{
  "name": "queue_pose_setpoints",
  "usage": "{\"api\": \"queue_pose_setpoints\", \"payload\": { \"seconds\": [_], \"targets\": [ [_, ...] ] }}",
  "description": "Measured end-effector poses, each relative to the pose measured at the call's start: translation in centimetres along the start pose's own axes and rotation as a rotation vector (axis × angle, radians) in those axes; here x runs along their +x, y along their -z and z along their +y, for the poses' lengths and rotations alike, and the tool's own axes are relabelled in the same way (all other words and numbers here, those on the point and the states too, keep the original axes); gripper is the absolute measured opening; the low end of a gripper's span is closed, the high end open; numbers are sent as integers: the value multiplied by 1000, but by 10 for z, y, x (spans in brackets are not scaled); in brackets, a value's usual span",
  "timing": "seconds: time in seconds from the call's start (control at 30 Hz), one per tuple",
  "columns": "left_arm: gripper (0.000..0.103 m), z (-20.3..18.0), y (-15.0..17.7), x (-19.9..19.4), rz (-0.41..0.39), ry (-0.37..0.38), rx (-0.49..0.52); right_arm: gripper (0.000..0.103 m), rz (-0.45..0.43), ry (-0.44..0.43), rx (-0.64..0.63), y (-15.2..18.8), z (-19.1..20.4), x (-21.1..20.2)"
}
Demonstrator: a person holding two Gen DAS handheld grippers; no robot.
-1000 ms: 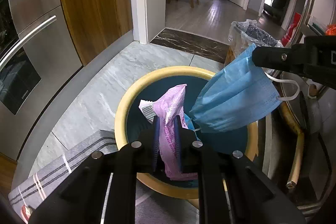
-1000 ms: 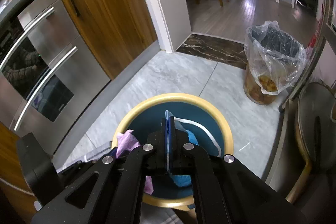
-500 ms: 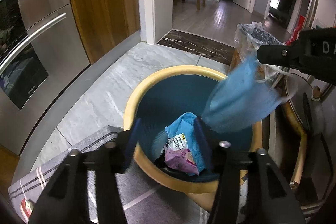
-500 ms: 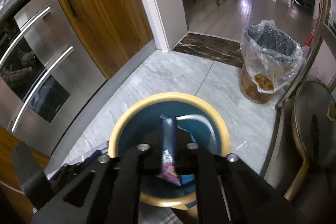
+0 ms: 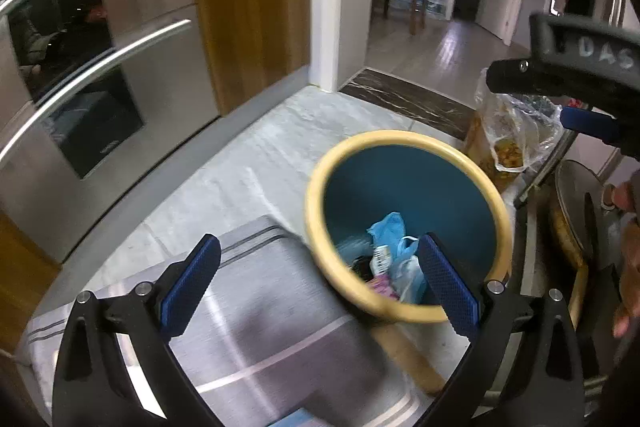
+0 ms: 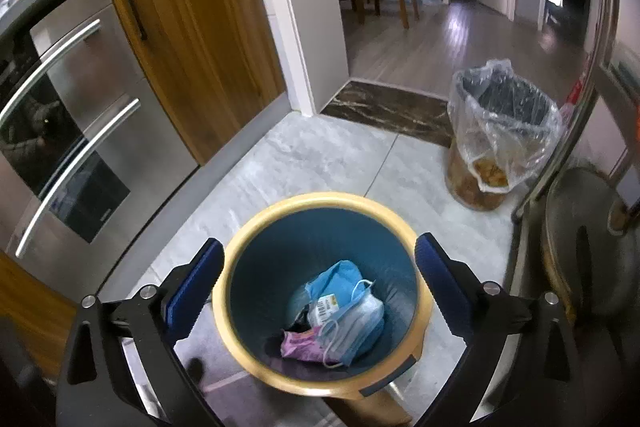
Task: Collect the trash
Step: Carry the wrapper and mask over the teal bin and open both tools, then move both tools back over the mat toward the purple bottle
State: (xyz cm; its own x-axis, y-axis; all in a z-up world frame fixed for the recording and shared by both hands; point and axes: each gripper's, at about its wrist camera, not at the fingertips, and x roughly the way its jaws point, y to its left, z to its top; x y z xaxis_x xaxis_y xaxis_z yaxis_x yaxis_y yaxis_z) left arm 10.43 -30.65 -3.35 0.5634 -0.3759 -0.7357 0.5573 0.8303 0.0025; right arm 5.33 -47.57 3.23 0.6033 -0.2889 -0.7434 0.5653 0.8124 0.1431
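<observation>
Now, from the left wrist view, the left gripper (image 5: pixel 318 281) has its jaws opening wide with nothing between them; its blue pads (image 5: pixel 191 283) frame a grey striped mat (image 5: pixel 256 339) on one side and the yellow rim of the bin (image 5: pixel 404 137) on the other. Down in the bin's blue well lies the trash: a blue face mask (image 5: pixel 386 227), a barcode label (image 5: pixel 381 255) and a scrap of pink wrapper (image 5: pixel 382 285). The right gripper (image 5: pixel 560 83) crosses the upper right of this view, above a second bin lined with a clear bag (image 5: pixel 516 131), and part of a hand (image 5: pixel 630 267) shows at the right edge. From the right wrist view, the right gripper (image 6: pixel 318 281) hangs straight over the bin (image 6: pixel 320 201), its jaws likewise opening and empty, and the face mask (image 6: pixel 352 323), the label (image 6: pixel 327 307) and the pink wrapper (image 6: pixel 301 345) rest together at the bottom, clear of the rim. The drop looks finished for both pieces, so the step in hand is the release and withdrawal. To do it well, I would keep both grippers spread until they are clear of the rim, lift rather than sweep sideways so a finger does not tip the bin, and check that no ear loop of the mask clings to a pad before seeking more litter.
</observation>
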Motion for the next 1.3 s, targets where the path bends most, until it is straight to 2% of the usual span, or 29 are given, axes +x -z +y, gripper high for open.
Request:
{"api": "queue_pose_setpoints", "payload": {
  "seconds": [0.37,0.47,0.63,0.8,0.87,0.97,1.07,1.3],
  "targets": [
    [97,60,19,-94,-76,-46,-45,97,-48,-18,-63,12,32,-25],
    [97,77,32,-121,-92,-64,-54,97,-53,-27,-123,20,49,-31],
    [97,112,71,-166,-128,-154,-59,97,-80,-52,-166,32,67,-45],
    [97,144,96,-173,-114,-243,-108,97,-98,-93,-170,44,82,-58],
    [97,157,106,-176,-132,-249,-132,98,-85,-120,-163,53,89,-65],
    [97,178,119,-173,-90,-269,-161,98,-78,-157,-170,67,99,-77],
    [97,200,126,-177,-83,-281,-222,98,-70,-169,-211,81,112,-87],
    [97,240,144,-186,-56,-311,-325,98,36,-204,-215,122,131,-92]
  ]
}}
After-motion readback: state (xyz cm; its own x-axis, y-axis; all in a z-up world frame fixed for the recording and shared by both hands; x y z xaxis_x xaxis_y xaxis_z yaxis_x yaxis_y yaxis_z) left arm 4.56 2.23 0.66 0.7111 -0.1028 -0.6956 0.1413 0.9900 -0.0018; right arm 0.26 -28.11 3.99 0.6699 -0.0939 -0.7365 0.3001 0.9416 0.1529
